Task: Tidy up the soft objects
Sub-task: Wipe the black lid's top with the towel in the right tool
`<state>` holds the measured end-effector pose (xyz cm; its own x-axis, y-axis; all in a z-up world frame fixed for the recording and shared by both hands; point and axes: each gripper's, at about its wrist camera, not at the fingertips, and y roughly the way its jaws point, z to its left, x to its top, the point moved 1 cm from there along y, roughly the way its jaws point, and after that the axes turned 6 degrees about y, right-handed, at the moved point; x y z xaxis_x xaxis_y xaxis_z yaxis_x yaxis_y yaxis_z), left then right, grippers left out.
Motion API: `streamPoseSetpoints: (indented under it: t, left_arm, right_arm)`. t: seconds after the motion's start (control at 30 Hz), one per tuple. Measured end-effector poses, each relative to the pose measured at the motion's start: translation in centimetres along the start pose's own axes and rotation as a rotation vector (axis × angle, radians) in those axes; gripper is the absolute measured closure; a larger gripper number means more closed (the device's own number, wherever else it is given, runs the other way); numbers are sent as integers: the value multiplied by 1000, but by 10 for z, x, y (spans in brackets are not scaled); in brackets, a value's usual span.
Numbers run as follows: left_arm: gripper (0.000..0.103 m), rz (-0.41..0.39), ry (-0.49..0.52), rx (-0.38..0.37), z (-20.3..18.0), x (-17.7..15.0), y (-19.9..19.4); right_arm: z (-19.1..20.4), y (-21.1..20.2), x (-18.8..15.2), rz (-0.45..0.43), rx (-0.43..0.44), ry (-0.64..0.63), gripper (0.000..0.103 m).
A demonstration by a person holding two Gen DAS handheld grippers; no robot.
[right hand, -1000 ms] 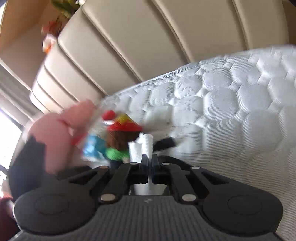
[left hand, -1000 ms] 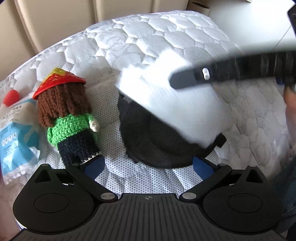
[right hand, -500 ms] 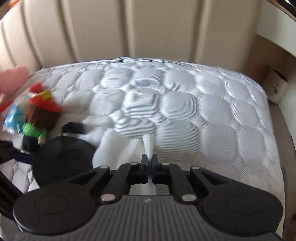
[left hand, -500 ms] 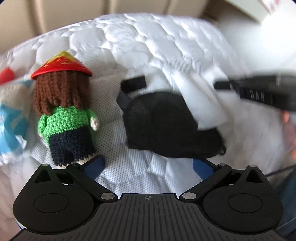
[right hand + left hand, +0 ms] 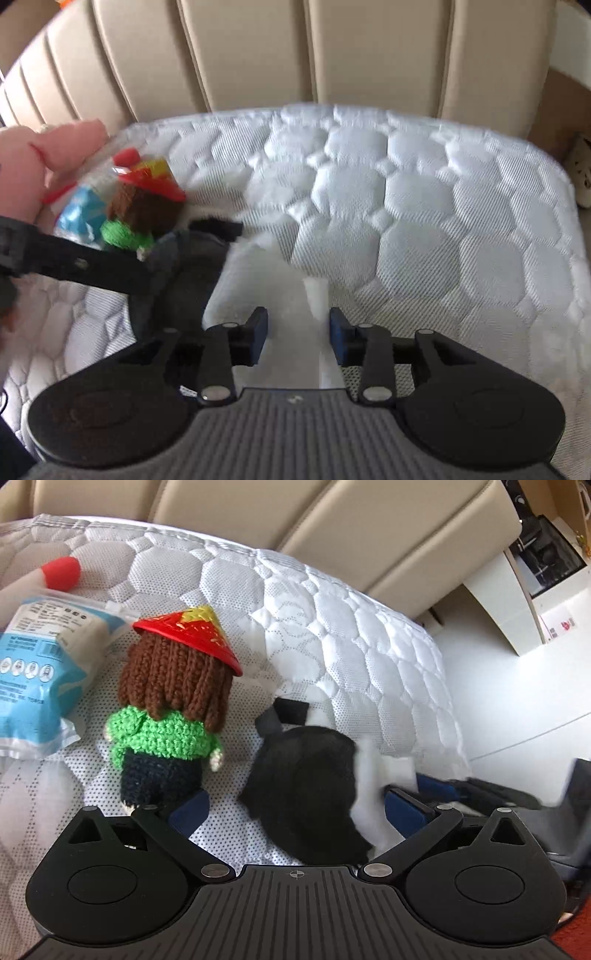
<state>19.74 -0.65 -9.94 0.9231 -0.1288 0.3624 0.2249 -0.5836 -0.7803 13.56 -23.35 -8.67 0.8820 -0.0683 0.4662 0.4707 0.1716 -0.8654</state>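
Observation:
A crocheted doll [image 5: 166, 723] in a red hat and green top lies face down on the white quilted mattress [image 5: 332, 627]. Right of it lies a black mesh piece [image 5: 306, 786], with a white cloth [image 5: 369, 775] against its right side. My left gripper [image 5: 295, 808] hangs open over the black piece, touching nothing. The right wrist view shows my right gripper [image 5: 298, 332] with its jaws opening. The white cloth [image 5: 266, 280] lies flat between its pads, which stand clear of it. One left finger [image 5: 92, 266] crosses in front of the doll [image 5: 144, 206].
A blue-and-white plastic packet [image 5: 37, 675] and a red-tipped plush [image 5: 61, 574] lie left of the doll. A pink plush [image 5: 48, 155] sits at the far left. A padded beige headboard [image 5: 258, 55] backs the bed. The mattress edge drops off at the right.
My right gripper, shut on the white cloth before, has lowered it beside the black piece and parted its jaws. My left gripper has rolled and shifted, staying open.

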Motion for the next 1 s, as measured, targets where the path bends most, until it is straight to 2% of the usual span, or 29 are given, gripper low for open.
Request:
streamPoseSetpoints:
  t: [0.1, 0.13, 0.17, 0.23, 0.27, 0.3, 0.33, 0.4, 0.47, 0.53, 0.57, 0.63, 0.7, 0.8, 0.83, 0.9, 1.0]
  left_arm:
    - [0, 36, 3, 2, 2, -1, 5]
    - [0, 43, 12, 14, 2, -3, 3]
    - [0, 46, 19, 26, 1, -3, 4]
    - [0, 46, 12, 24, 2, -4, 3]
    - [0, 40, 0, 19, 4, -4, 2]
    - [0, 31, -16, 11, 7, -3, 0]
    - [0, 18, -39, -1, 9, -3, -2]
    - [0, -9, -89, -32, 15, -2, -6]
    - [0, -27, -140, -51, 22, -2, -9]
    - [0, -37, -180, -66, 28, -2, -10]
    - [0, -37, -191, -70, 28, -2, -7]
    - [0, -30, -192, -68, 27, -1, -6]
    - [0, -16, -175, -57, 23, -1, -5]
    - [0, 11, -146, -38, 19, -2, -1]
    - [0, 17, -139, -33, 18, -3, 0]
    - [0, 28, -131, -28, 17, -3, 2]
    - [0, 41, -120, -23, 16, -5, 5]
  right_arm:
    - [-5, 14, -3, 41, 18, 9, 76]
    - [-5, 14, -4, 36, 8, -2, 83]
    - [-4, 14, -6, 30, -9, -24, 94]
    - [3, 11, -10, -1, -77, -89, 96]
    - [4, 9, -10, -16, -80, -88, 96]
    - [1, 4, -9, -19, -40, -54, 96]
    - [-2, -3, -8, -16, 36, 5, 96]
    - [-4, -18, -5, -16, 222, 107, 96]
    - [2, -32, -5, -16, 386, 147, 96]
    - [10, -37, -8, 3, 483, 135, 96]
    - [15, -35, -10, 15, 486, 113, 96]
    - [28, -24, -16, 35, 388, 20, 95]
    - [37, -11, -25, 57, 268, -72, 87]
    - [53, -10, -39, -6, 123, -244, 69]
    - [61, -11, -42, -38, 100, -297, 57]
    - [70, -13, -50, -63, 95, -369, 56]
    - [80, -1, -63, -37, 69, -443, 59]
